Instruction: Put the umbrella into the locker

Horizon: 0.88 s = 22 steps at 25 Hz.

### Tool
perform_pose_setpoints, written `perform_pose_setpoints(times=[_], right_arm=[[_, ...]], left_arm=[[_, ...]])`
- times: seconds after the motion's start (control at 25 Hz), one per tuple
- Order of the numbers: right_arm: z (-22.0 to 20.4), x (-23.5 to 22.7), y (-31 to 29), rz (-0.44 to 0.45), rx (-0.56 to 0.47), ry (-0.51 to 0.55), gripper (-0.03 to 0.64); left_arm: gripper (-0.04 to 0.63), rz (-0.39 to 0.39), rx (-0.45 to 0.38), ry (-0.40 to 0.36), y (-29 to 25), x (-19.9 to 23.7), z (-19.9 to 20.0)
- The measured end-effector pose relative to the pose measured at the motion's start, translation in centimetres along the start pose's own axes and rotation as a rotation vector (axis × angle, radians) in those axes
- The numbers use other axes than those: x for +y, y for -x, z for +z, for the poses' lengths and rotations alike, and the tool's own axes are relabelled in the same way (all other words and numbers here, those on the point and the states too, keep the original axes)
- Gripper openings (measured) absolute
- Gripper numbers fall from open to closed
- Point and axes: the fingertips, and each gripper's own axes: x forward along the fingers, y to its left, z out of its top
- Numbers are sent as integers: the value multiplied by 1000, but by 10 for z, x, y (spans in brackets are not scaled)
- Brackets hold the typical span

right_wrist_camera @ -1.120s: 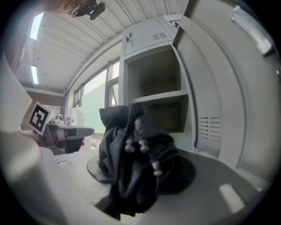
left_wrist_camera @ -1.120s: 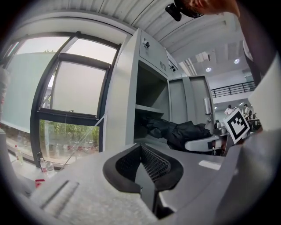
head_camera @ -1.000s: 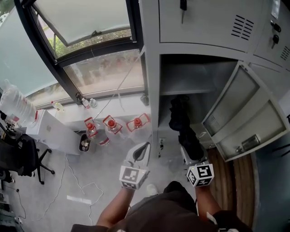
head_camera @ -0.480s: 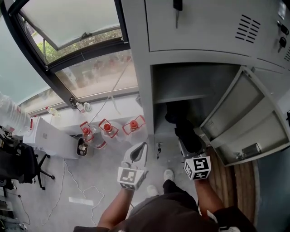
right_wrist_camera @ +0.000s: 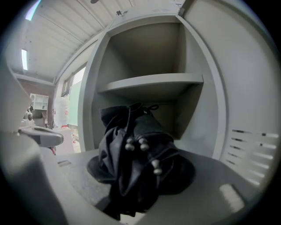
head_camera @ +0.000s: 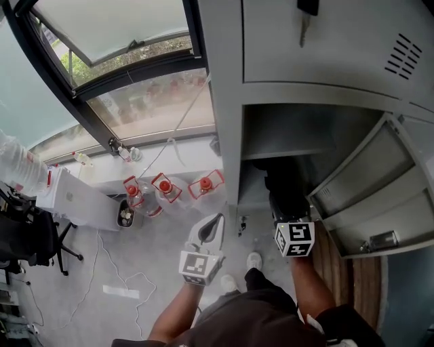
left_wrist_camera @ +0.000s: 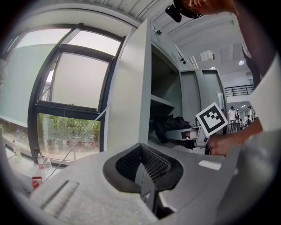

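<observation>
A folded black umbrella [head_camera: 281, 190] is pinched between the jaws of my right gripper [head_camera: 287, 218], which is shut on it. Its front end reaches into the open lower compartment of the grey locker [head_camera: 230, 135]. In the right gripper view the umbrella [right_wrist_camera: 134, 149] bunches up in front of the compartment, below the inner shelf [right_wrist_camera: 149, 83]. My left gripper [head_camera: 211, 227] hangs lower left, outside the locker, with its jaws together and nothing in them. The left gripper view shows the same shut left gripper [left_wrist_camera: 142, 173] and, beyond it, the umbrella [left_wrist_camera: 169, 127] at the locker mouth.
The locker door [head_camera: 369, 183] stands swung open on the right. A key [head_camera: 306, 13] hangs from the closed door above. Red-capped water bottles [head_camera: 166, 186] stand under the window [head_camera: 122, 61]. A cable [head_camera: 129, 284] lies on the floor, and a black chair [head_camera: 27, 237] sits far left.
My right gripper has carried the umbrella forward, so that its end now sits inside the locker opening. The left gripper has drifted only a little.
</observation>
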Motion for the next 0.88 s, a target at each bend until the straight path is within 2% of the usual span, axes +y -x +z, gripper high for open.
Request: perform_pose_setpoints(times=[0.48, 0.88], right_arm=[[4, -10, -53, -25, 68, -15, 225], [-7, -14, -85, -43, 207, 1, 227]], left_arm=[[5, 29, 17, 22, 1, 7, -8], [5, 43, 18, 17, 2, 10, -11]])
